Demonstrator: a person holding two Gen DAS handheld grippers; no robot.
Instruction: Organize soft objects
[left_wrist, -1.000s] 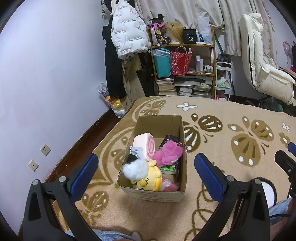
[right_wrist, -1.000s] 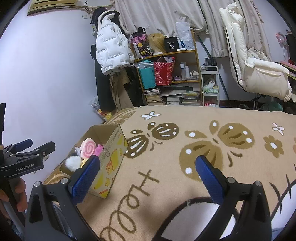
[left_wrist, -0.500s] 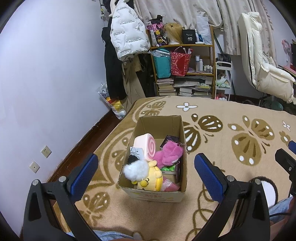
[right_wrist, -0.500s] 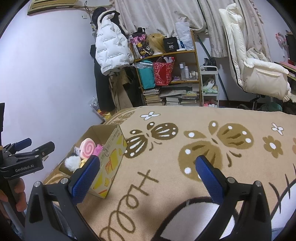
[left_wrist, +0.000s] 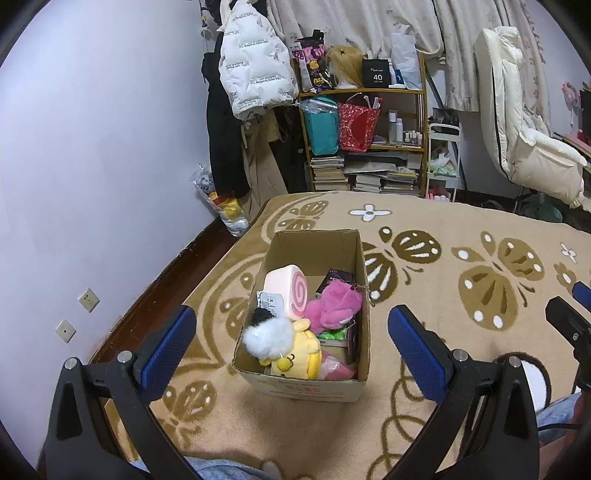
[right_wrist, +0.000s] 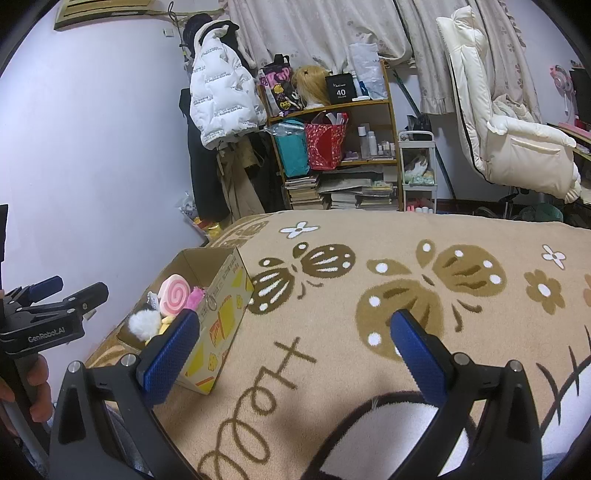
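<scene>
An open cardboard box (left_wrist: 360, 258) (right_wrist: 229, 310) stands on the beige rug. Inside lie a pink swirl-roll cushion (left_wrist: 290, 291) (right_wrist: 175, 295), a pink plush (left_wrist: 334, 306), a yellow plush (left_wrist: 297, 354) and a white fluffy pompom (left_wrist: 267, 338) (right_wrist: 144, 321). My left gripper (left_wrist: 291, 341) hangs open above the box's near end, nothing between its blue pads. My right gripper (right_wrist: 291, 345) is open over bare rug to the right of the box, holding nothing. The left gripper's body (right_wrist: 48, 314) shows at the left edge of the right wrist view.
The butterfly-patterned rug (left_wrist: 461, 258) (right_wrist: 406, 280) spreads right of the box. A shelf unit (left_wrist: 365, 122) (right_wrist: 332, 147) with books and bags stands at the far wall, hanging coats (left_wrist: 255, 85) beside it, a cream chair (left_wrist: 524, 140) at right. The lilac wall (left_wrist: 92, 166) lies close on the left.
</scene>
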